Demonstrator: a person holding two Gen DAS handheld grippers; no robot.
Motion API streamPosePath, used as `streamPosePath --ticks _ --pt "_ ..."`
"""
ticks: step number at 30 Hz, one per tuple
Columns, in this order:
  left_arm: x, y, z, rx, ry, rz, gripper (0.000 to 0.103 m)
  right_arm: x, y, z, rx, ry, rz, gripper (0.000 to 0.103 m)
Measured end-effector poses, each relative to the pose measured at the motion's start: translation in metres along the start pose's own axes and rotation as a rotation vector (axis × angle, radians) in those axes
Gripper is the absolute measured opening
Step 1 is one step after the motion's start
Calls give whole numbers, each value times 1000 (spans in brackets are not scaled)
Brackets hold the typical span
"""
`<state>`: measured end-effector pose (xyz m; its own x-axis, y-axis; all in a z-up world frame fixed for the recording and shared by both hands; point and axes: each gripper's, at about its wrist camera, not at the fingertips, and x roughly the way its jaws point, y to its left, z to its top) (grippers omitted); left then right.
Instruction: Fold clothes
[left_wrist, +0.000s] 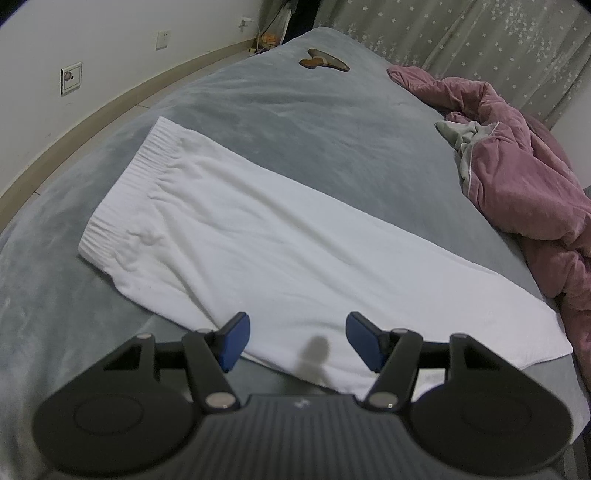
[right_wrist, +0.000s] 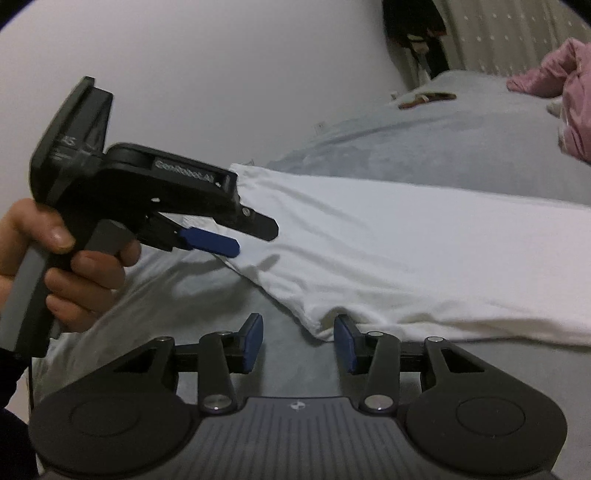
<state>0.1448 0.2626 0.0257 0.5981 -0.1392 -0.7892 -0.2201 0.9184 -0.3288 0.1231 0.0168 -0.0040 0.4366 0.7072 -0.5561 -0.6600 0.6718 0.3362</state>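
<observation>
Grey bedding (left_wrist: 295, 122) carries one white garment (left_wrist: 280, 243), spread flat along the bed's near edge. One hand (right_wrist: 66, 266) grips the left gripper (right_wrist: 236, 240), angled down over the garment's edge, jaws parted, nothing held. Right gripper (right_wrist: 298, 341) hovers low with jaws half open, the garment's corner just ahead, untouched. One pink quilt (left_wrist: 524, 177) lies bunched at the far side.

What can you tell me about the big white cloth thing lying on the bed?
The white garment is soft knit-looking cloth, long and narrow, lying flat and spread out on the grey bedsheet. One end has a ribbed, gathered band; the other end is plain. A few gentle wrinkles cross it. The left gripper hovers over its near edge with fingers apart. In the right wrist view, the right gripper sits at a near corner, open, not pinching it.
</observation>
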Motion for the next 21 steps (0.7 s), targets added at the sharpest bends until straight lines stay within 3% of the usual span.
streamPosePath --ticks 3,8,10,21 --pt "0 0 0 -1 0 1 60 -1 1 -1 11 -41 -8 31" --pt "1 0 1 -4 0 2 60 3 3 1 -12 -39 -36 22" --pt "1 0 1 -2 0 2 60 4 3 0 -21 -39 -41 9" --pt "2 -4 1 18 3 25 60 -14 21 -17 48 -78 -89 6"
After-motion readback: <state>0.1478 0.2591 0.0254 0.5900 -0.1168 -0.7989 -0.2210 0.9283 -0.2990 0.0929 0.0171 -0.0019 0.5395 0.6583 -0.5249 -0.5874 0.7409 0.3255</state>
